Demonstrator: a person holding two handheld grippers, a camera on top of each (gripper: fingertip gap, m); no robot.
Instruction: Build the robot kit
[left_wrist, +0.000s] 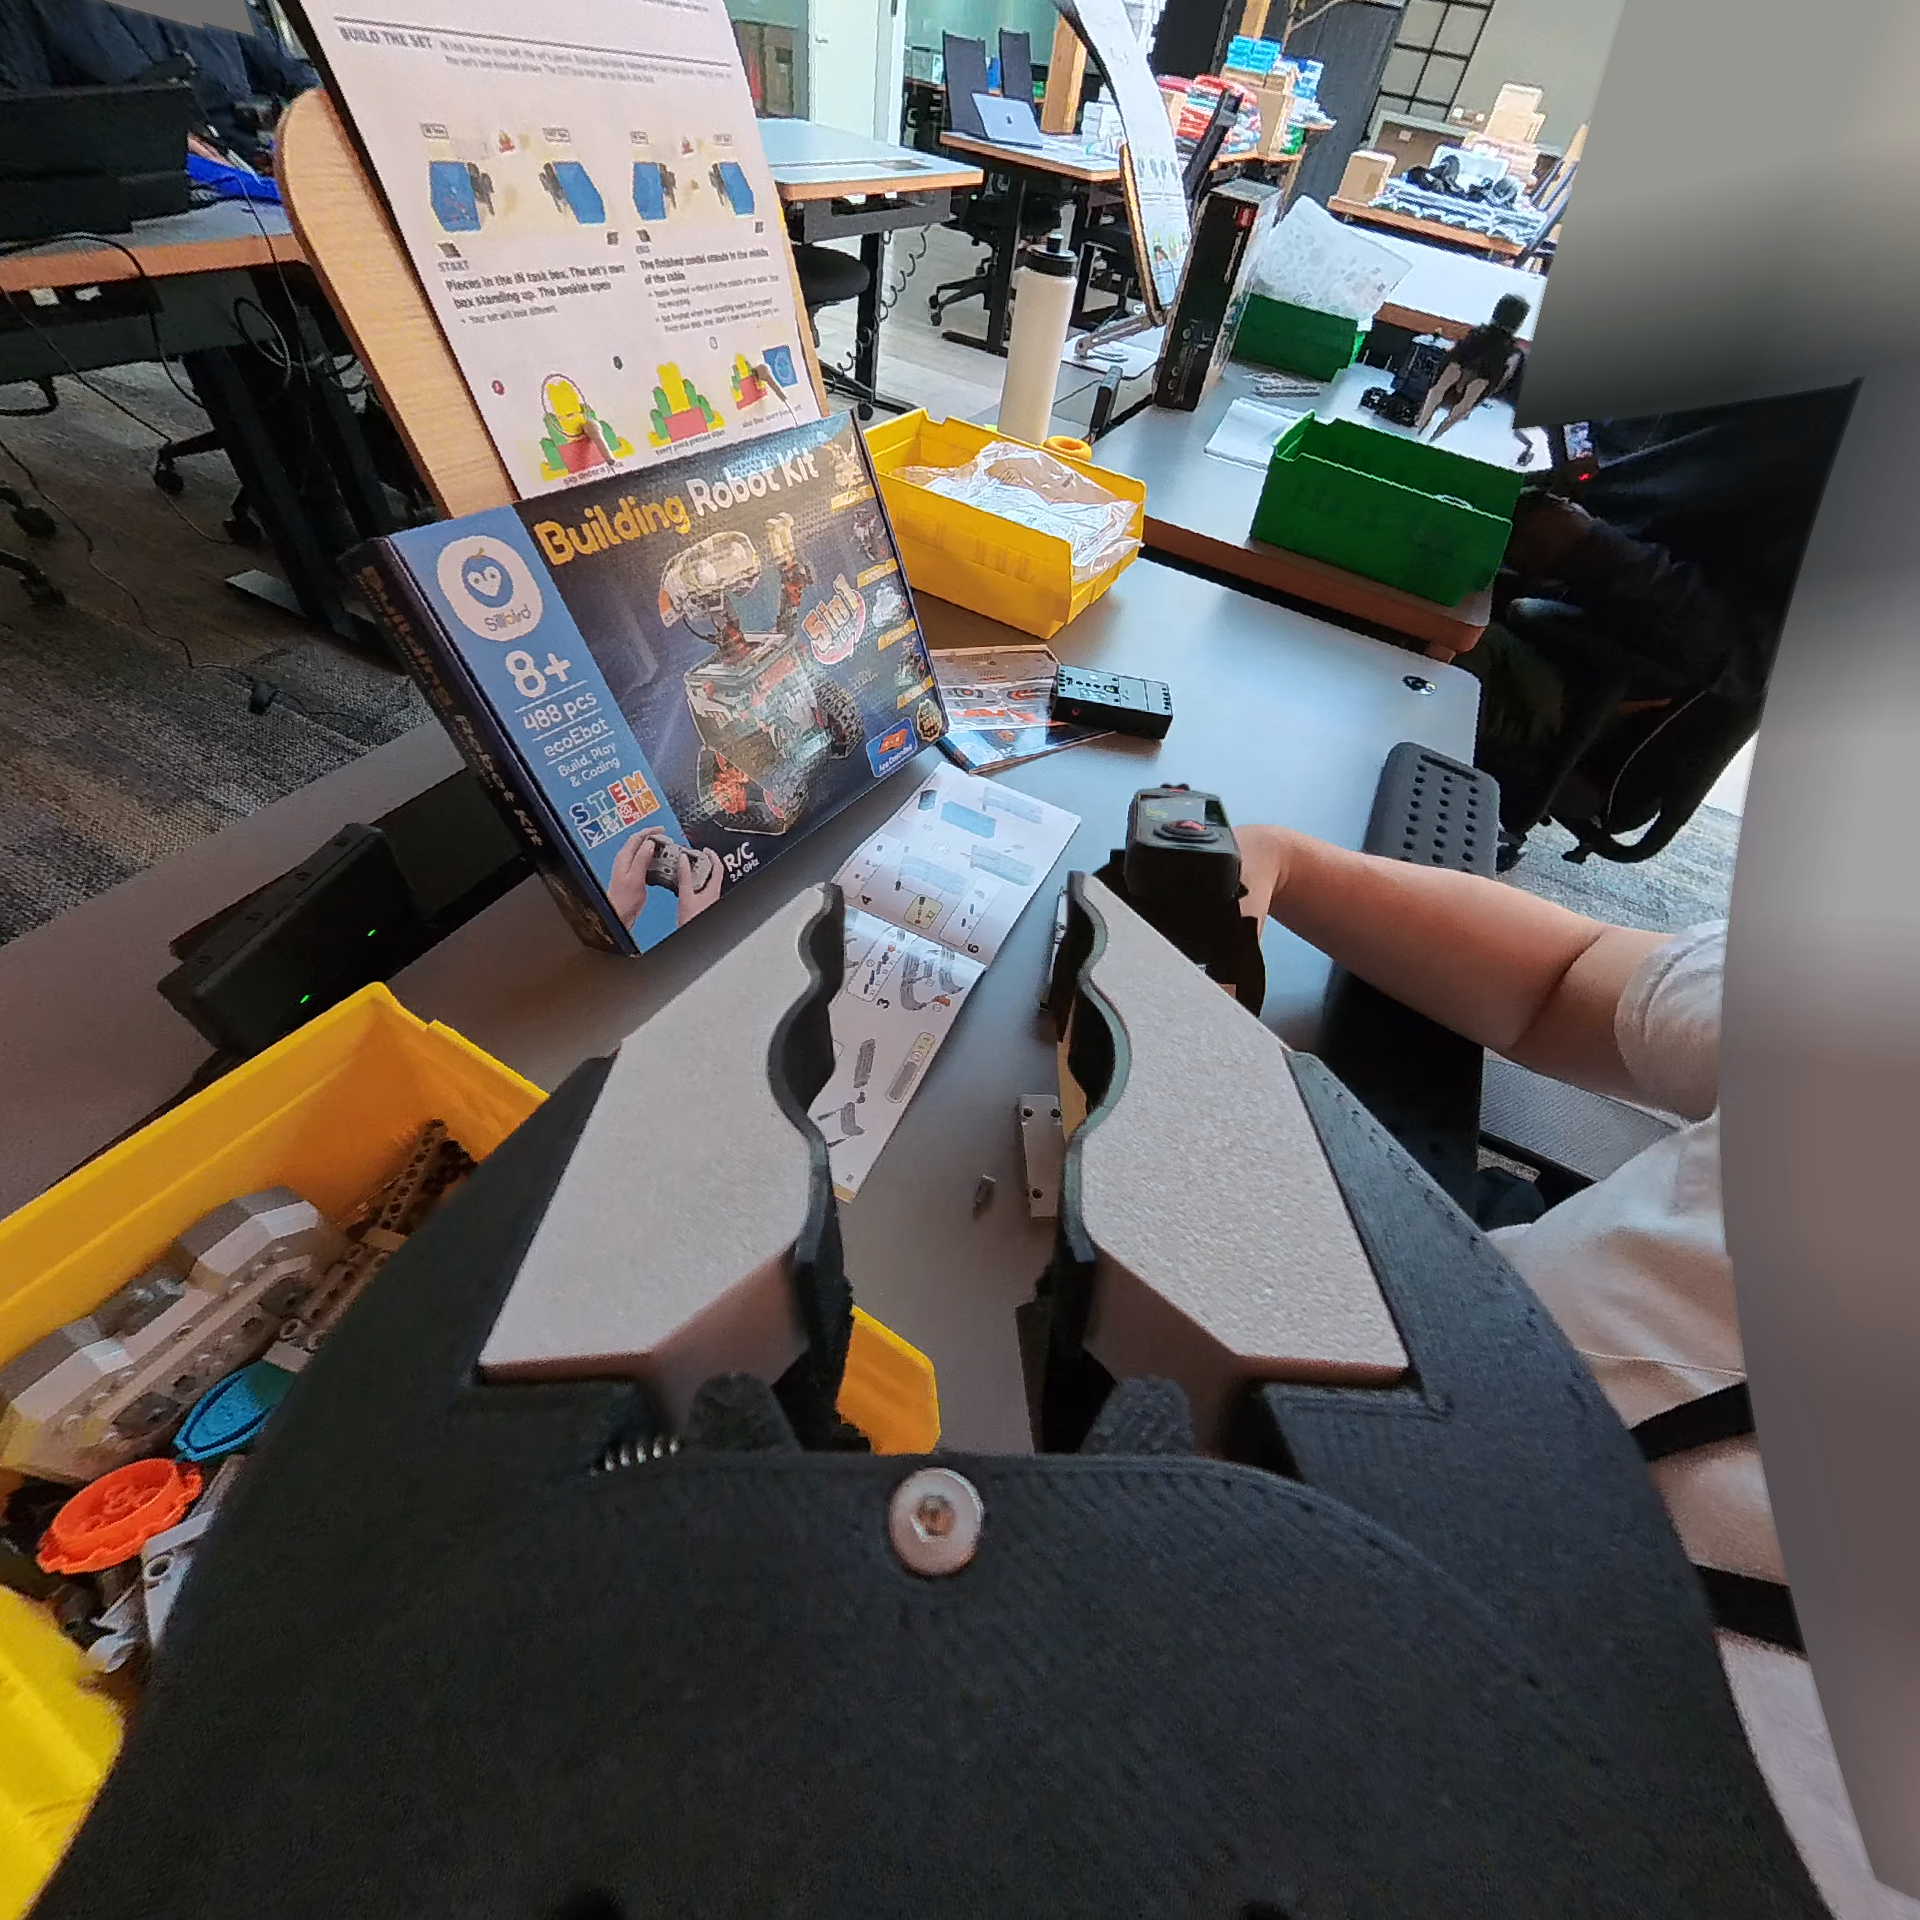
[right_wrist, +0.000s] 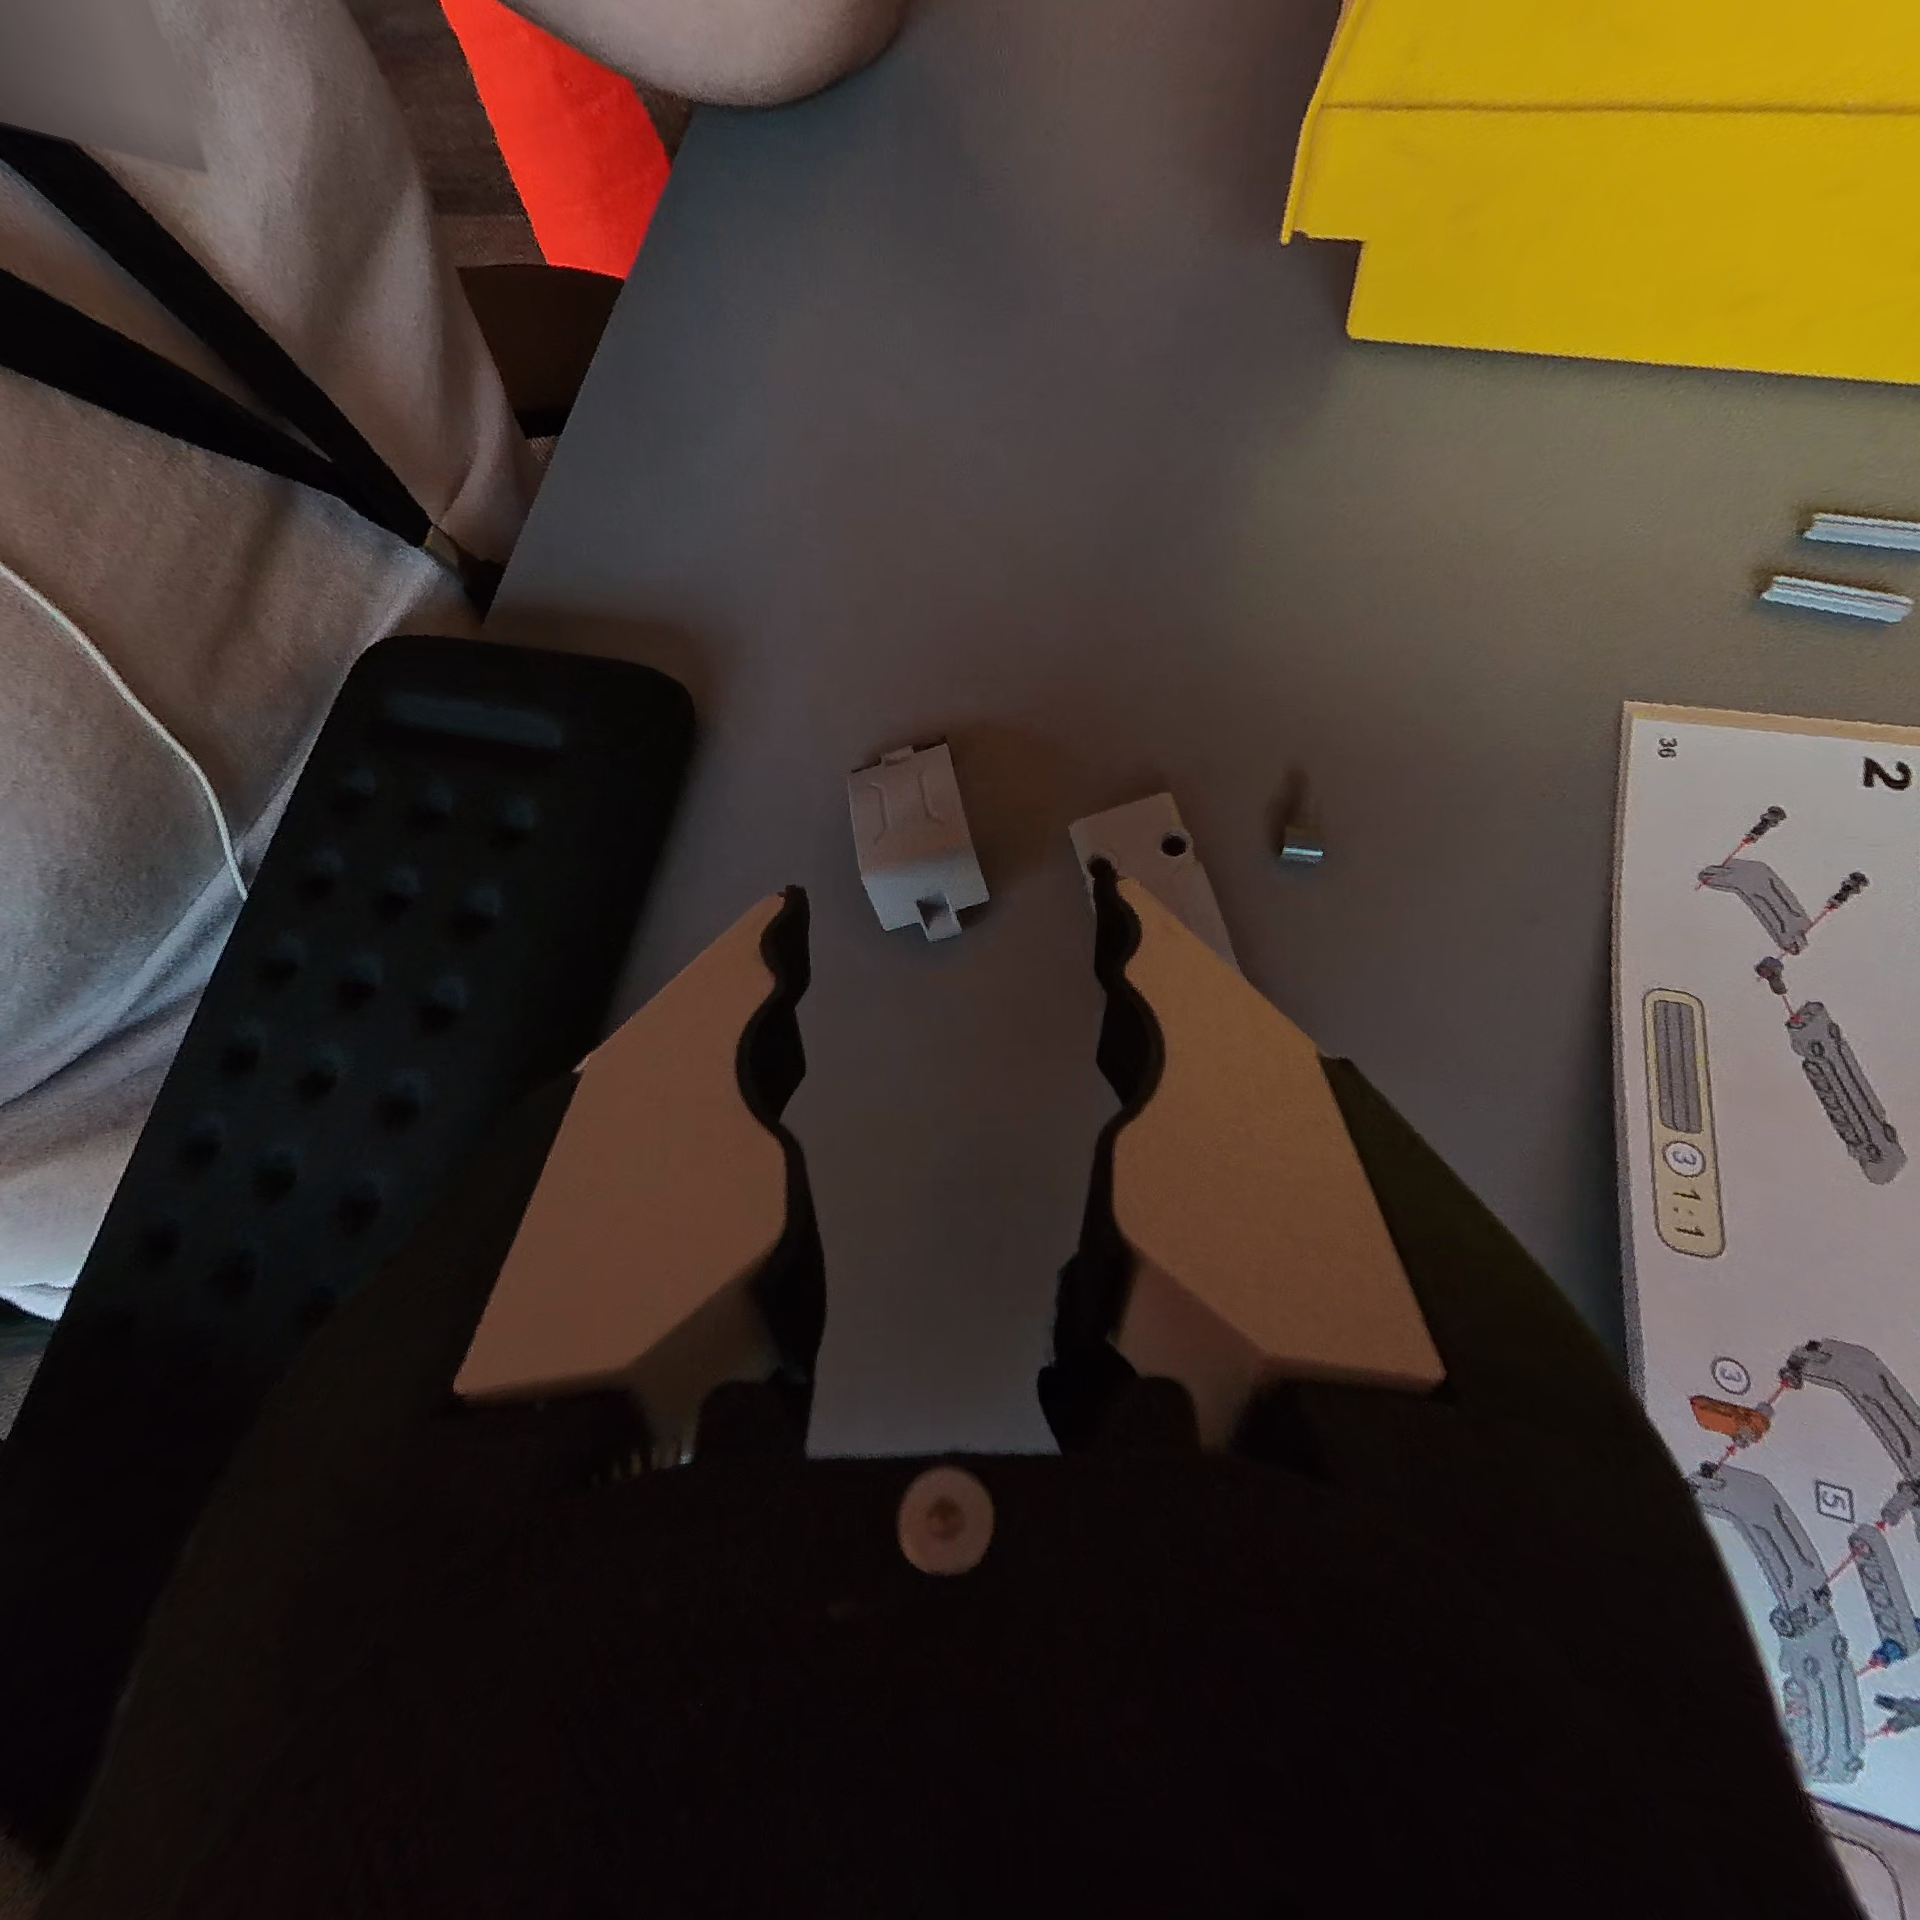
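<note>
My left gripper (left_wrist: 954, 909) is open and empty above the grey table, over an open instruction booklet (left_wrist: 925, 935). A grey flat piece (left_wrist: 1039, 1148) and a tiny grey pin (left_wrist: 983, 1193) lie between its fingers. My right gripper (right_wrist: 945, 899) is open and empty, low over the table. A small grey block (right_wrist: 914, 857) lies just beyond its fingertips, between them. A grey flat piece with holes (right_wrist: 1153, 847) lies under the right fingertip. A tiny grey pin (right_wrist: 1299, 842) lies to the right. The right gripper also shows in the left wrist view (left_wrist: 1184, 873), held by a hand.
A yellow bin (left_wrist: 260, 1122) of loose building parts sits at the left. A blue kit box (left_wrist: 665, 675) stands upright behind the booklet. Another yellow bin (left_wrist: 997, 520) holds plastic bags. A black perforated armrest (right_wrist: 353, 987) lies left of the right gripper. Two grey rods (right_wrist: 1839, 566) lie near the booklet (right_wrist: 1766, 1143). The tips of one gripper are about 30 cm away from the tips of the other. Between my right fingertips and the black perforated armrest (right_wrist: 353, 987) there is roughly 11 cm.
</note>
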